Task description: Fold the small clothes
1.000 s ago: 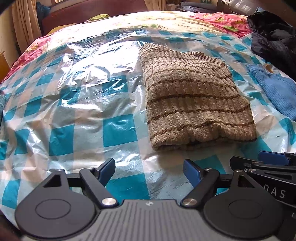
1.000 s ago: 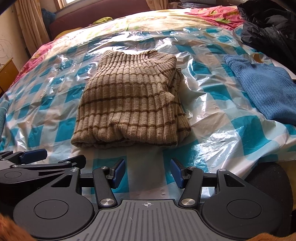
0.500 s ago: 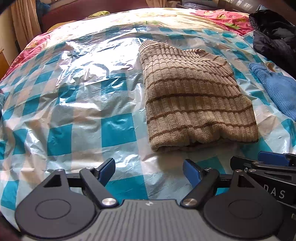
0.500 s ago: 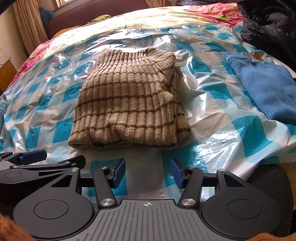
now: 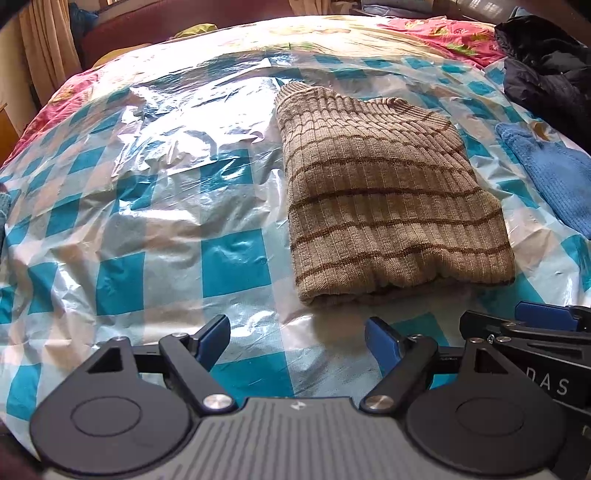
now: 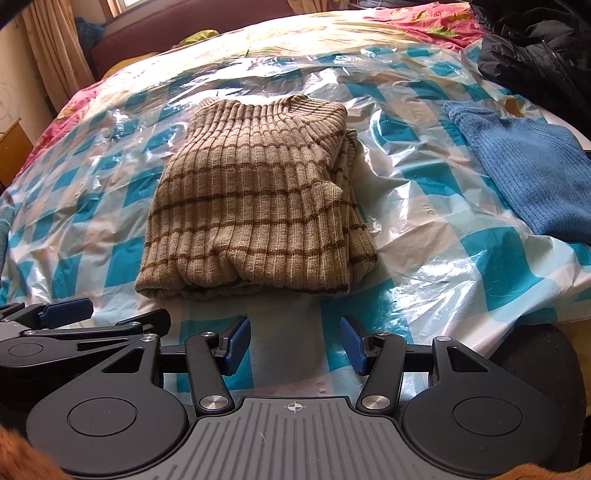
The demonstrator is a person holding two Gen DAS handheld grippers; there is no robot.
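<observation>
A beige ribbed sweater with brown stripes (image 5: 384,199) lies folded into a rectangle on the blue-and-white checked plastic sheet (image 5: 147,206); it also shows in the right wrist view (image 6: 251,206). My left gripper (image 5: 297,339) is open and empty, just short of the sweater's near left corner. My right gripper (image 6: 295,341) is open and empty, just short of the sweater's near edge. The two grippers sit side by side, with each one's frame showing in the other's view.
A blue knitted garment (image 6: 524,170) lies to the right of the sweater. A black jacket (image 6: 535,48) is heaped at the far right. A floral bedcover (image 5: 443,33) lies behind the sheet. A curtain (image 6: 55,48) hangs at the far left.
Both grippers have drawn back slightly from the sweater and stay open. The folded sweater has not moved.
</observation>
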